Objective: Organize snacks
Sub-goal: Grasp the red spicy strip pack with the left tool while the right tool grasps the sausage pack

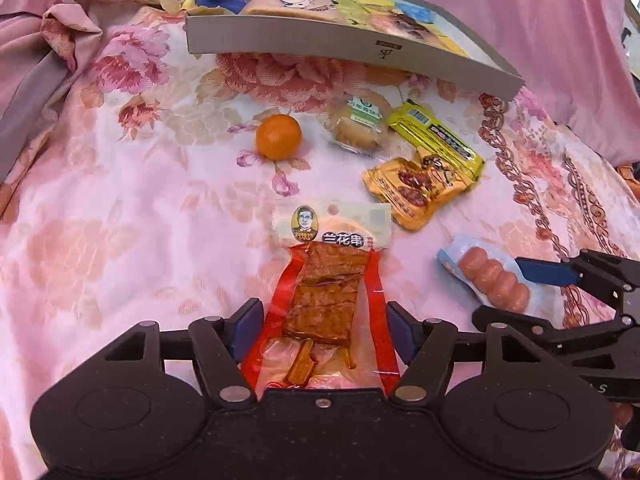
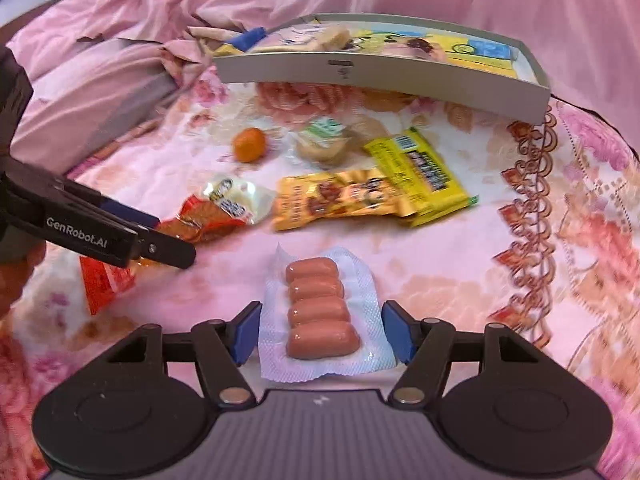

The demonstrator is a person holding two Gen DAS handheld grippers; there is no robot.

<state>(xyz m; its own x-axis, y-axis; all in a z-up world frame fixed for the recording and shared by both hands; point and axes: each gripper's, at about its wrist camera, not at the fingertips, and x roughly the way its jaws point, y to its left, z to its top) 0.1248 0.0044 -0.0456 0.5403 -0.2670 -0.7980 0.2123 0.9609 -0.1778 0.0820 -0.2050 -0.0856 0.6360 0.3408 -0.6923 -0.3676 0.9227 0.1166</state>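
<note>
I am holding two packs at once. My left gripper (image 1: pixel 320 330) is closing its jaws about halfway, on the tofu pack (image 1: pixel 330 296); the blue pads (image 1: pixel 245 328) are pressing the red film edges on both sides, with the brown slab sitting between the jaws and the label end reaching out ahead of them. My right gripper (image 2: pixel 320 332) is gripping the sausage pack (image 2: pixel 320 312) the same way, its pads (image 2: pixel 394 336) touching the white film margins, four sausages stacked in line between the jaws.

Both packs are looking light, soft and slick. The film is buckling rather than resisting, so I am judging the edge grip as weak; a hold across the firm filling would be surer. The sausages are seeming firmer than the tofu, which may bend or leak oil if squeezed hard.

Ahead of both jaws the box (image 1: pixel 352 46) is waiting, already holding some snacks. Between it and the jaws the orange (image 1: pixel 279 137), a small cake (image 1: pixel 358 128) and two yellow packets (image 1: pixel 420 192) are lying on the bedspread (image 1: pixel 120 240). Whether the packs are clear of the cloth I cannot quite tell.
</note>
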